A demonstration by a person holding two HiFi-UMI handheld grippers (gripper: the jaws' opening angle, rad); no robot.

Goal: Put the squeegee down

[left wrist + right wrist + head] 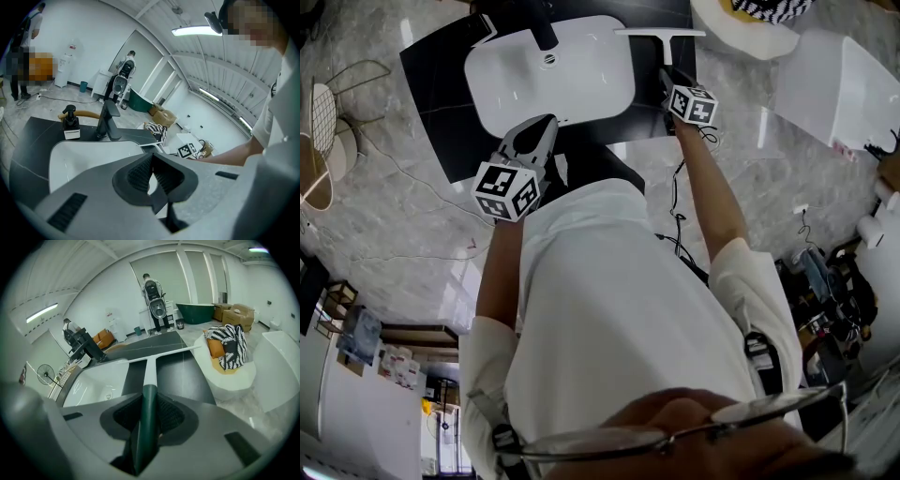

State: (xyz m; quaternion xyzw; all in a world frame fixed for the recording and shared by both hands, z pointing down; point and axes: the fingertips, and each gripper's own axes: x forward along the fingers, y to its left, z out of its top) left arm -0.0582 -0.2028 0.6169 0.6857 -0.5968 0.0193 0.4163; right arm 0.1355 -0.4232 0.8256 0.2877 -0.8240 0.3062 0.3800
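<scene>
The squeegee has a white blade, a white neck and a dark green handle. My right gripper is shut on that handle, and the blade points away from me over the black counter, right of the white basin. Whether the blade touches the counter I cannot tell. My left gripper hovers at the basin's near edge. In the left gripper view its jaws are together with nothing between them.
A black faucet and a soap dispenser stand at the basin's far side. A round white seat with a striped cushion and a white tub stand to the right of the counter. Cables trail across the marble floor.
</scene>
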